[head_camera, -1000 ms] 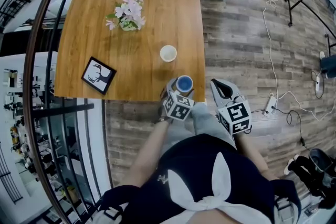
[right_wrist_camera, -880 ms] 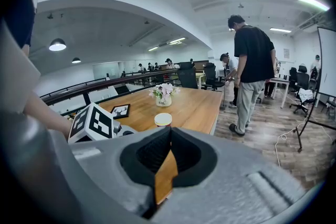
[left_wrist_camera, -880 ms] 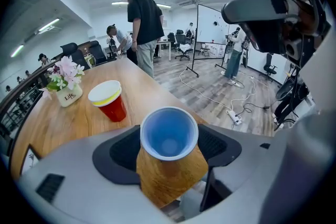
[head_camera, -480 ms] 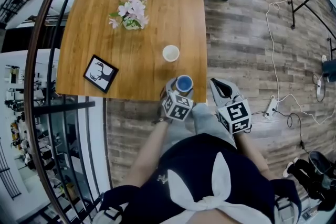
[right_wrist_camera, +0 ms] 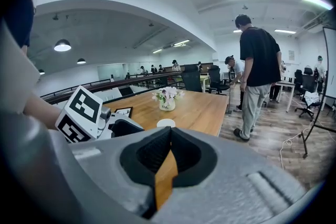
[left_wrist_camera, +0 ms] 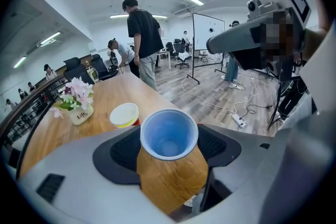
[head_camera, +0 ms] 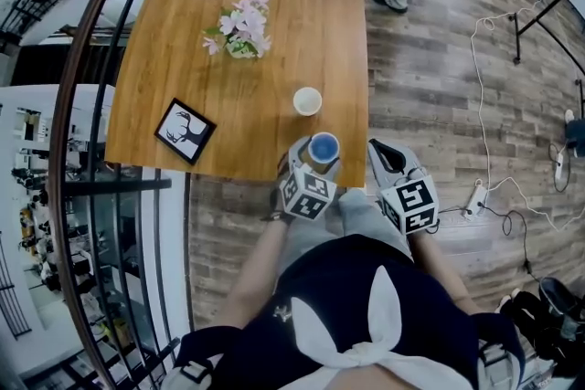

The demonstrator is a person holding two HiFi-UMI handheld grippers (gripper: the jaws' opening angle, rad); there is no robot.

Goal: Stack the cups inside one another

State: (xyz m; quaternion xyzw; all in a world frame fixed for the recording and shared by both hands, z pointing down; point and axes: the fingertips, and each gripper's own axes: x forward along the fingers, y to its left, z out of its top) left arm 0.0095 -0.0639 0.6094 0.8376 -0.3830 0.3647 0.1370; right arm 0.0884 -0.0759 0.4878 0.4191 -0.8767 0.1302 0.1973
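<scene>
Holding a blue cup [head_camera: 323, 147] [left_wrist_camera: 169, 134] with the left gripper [head_camera: 320, 158] [left_wrist_camera: 168, 140], just below the middle of the head view. Squeezing it from both sides with the two dark jaws, open mouth up. Hanging right at the near edge of the wooden table [head_camera: 183, 32]; hard to tell if the cup's bottom touches the wood.

Just above the blue cup in the head view, near but apart: a pale cup with a yellow rim [head_camera: 307, 100] [left_wrist_camera: 125, 114] [right_wrist_camera: 166, 123], standing on the table with its mouth up.

To the right of the blue cup, past the table edge and over the floor: the right gripper [head_camera: 386, 152] [right_wrist_camera: 169, 139]. Pressed together at the tips, with nothing in between.

Farther up the table, near the top middle of the head view: a small pot of pink flowers [head_camera: 242, 36] [left_wrist_camera: 76, 105] [right_wrist_camera: 167, 98]. At the left of the table: a black picture frame with a deer drawing [head_camera: 186, 131] [right_wrist_camera: 122, 111], lying flat.

Standing by the table's far corner, at the top right: a person in a dark shirt [left_wrist_camera: 142, 34] [right_wrist_camera: 257, 60]. Lying on the wood floor at the right: white cables [head_camera: 484, 59] and a power strip [head_camera: 474, 194].
</scene>
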